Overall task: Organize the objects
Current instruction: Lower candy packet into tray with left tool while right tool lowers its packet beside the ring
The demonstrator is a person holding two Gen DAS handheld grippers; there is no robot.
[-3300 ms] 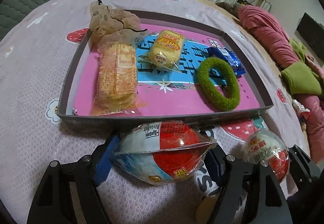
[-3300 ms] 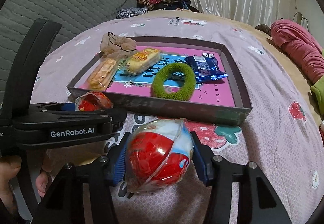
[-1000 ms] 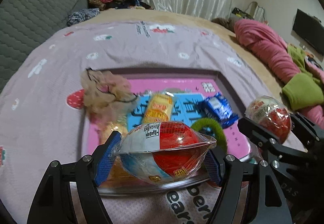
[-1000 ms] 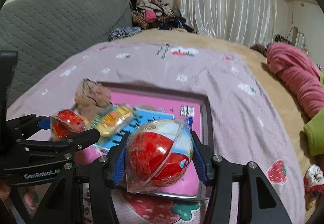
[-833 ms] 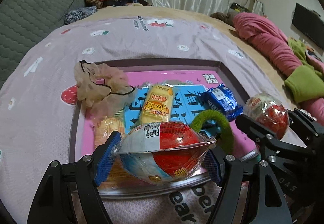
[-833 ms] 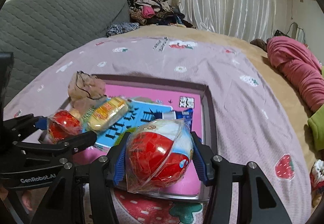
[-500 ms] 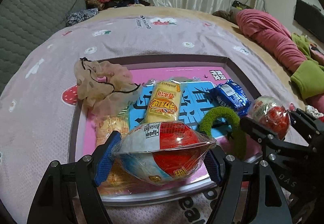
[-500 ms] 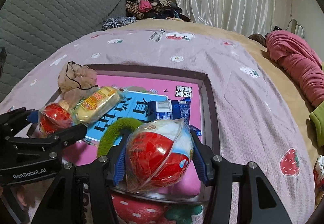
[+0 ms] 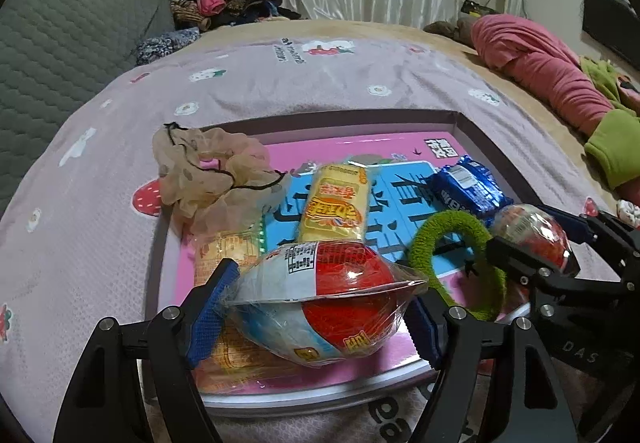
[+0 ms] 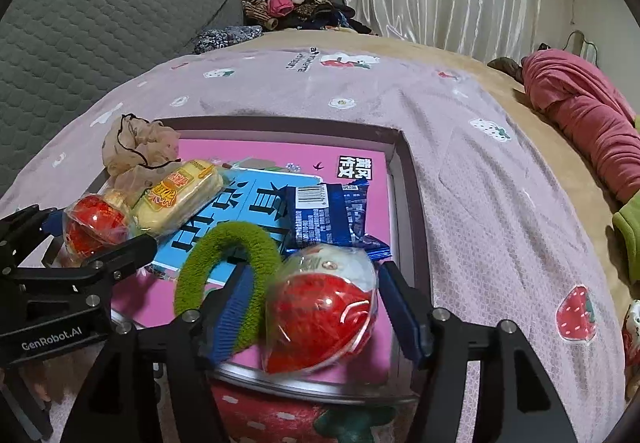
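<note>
My left gripper (image 9: 316, 307) is shut on a wrapped red and white toy egg (image 9: 320, 303), held over the front left of the shallow tray (image 9: 152, 283). My right gripper (image 10: 320, 311) has opened; a second wrapped red egg (image 10: 320, 307) sits tilted between its spread pads (image 10: 230, 311), over the tray's front right (image 10: 412, 203). The tray holds a green hair ring (image 10: 228, 263), a blue snack packet (image 10: 328, 215), a yellow cake packet (image 9: 334, 203), an orange biscuit packet (image 9: 228, 255) and a beige scrunchie (image 9: 208, 175).
The tray lies on a mauve strawberry-print bedspread (image 9: 320, 83). A pink and green bundle of clothes (image 9: 560, 83) lies at the right. A grey quilted headboard (image 10: 80, 23) and a clothes pile (image 10: 288, 7) stand behind.
Both grippers moved forward from the bedspread to over the tray with their eggs. In the last half second the right gripper opened and its egg tilted and dropped lower.
</note>
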